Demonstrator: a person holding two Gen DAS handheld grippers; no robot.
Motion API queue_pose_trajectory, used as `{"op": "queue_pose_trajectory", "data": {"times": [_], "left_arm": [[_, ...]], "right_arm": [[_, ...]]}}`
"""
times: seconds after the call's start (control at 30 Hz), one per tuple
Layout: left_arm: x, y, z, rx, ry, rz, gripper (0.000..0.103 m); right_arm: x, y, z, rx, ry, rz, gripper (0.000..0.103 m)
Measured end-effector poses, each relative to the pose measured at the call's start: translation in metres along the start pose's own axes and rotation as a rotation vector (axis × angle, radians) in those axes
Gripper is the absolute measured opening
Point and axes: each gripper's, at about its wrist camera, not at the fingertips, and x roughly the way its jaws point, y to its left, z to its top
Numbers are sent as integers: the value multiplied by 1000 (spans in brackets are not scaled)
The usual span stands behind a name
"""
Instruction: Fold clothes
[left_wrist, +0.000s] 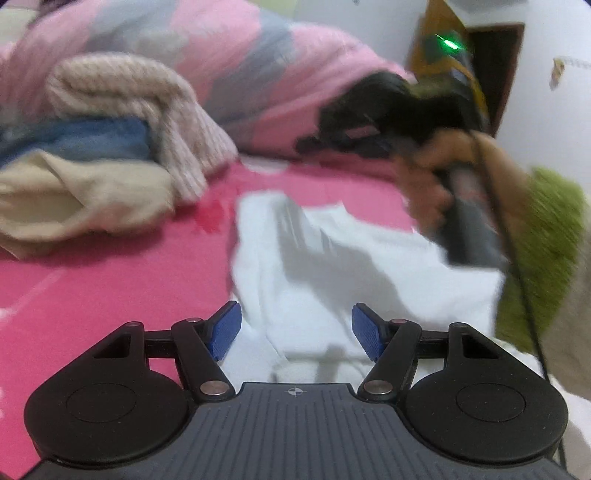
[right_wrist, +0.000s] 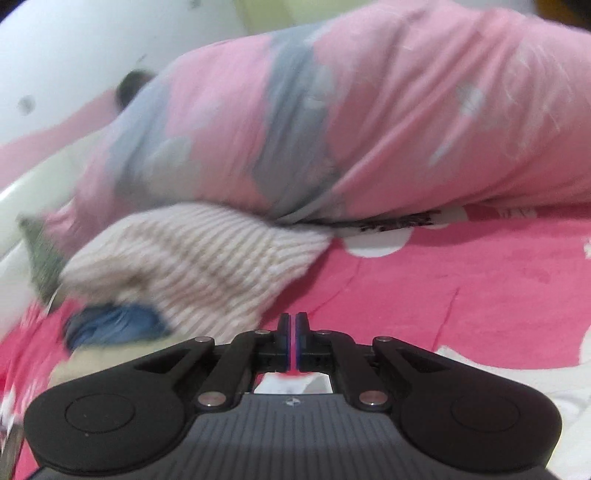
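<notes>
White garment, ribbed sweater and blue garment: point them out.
White garment (left_wrist: 332, 266), left wrist view, on its crumpled middle.
Ribbed sweater (right_wrist: 207, 258), right wrist view, on its knitted top surface.
Blue garment (left_wrist: 92, 140), left wrist view, on its visible folded edge.

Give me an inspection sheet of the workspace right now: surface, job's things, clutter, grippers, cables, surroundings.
Surface: pink bedsheet with white shapes printed on it.
Job's things: white garment lying rumpled on the sheet ahead of the left gripper; a pile with a ribbed knit sweater on top, a blue garment and a beige garment under it.
Clutter: nothing seen.
Grippers: left gripper open, nothing between the pads, over the white garment; right gripper shut, no cloth seen in it.
Cables: a dark cable running down past the person's hand.
Surroundings: bunched pink and grey quilt behind the pile; white wall.
</notes>
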Motion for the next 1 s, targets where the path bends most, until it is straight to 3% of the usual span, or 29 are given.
{"op": "queue_pose_trajectory", "data": {"times": [0.1,0.17,0.23,0.4,0.47,0.57,0.67,0.7,0.8,0.87,0.93,1.0], "left_arm": [[-2,13,5,-42,-2,42,67],[10,25,4,-104,67,41,65],[21,39,1,-184,129,3,57],[30,57,0,-297,148,-94,54],[32,62,-3,-338,163,-120,50],[34,75,-3,-456,196,-193,49],[37,96,-7,-648,221,-275,49],[40,103,-10,-700,222,-280,44],[40,95,-10,-647,230,-218,18],[37,85,-10,-580,231,-169,16],[30,72,-10,-515,214,-127,6],[18,64,-10,-524,172,-83,2]], "right_arm": [[-14,16,-6,-47,54,29,3],[-19,25,-12,-58,86,31,4],[-26,23,-21,-20,99,29,4],[-78,-2,-68,135,75,49,4],[-108,-21,-94,173,48,-9,4],[-145,-55,-133,169,17,-171,4],[-167,-96,-163,248,-8,-228,4],[-172,-110,-171,295,-23,-222,4],[-182,-146,-195,421,-115,-145,3],[-183,-163,-204,517,-150,-62,3],[-182,-169,-204,546,-154,-33,3],[-182,-172,-204,560,-158,-16,3]]}}
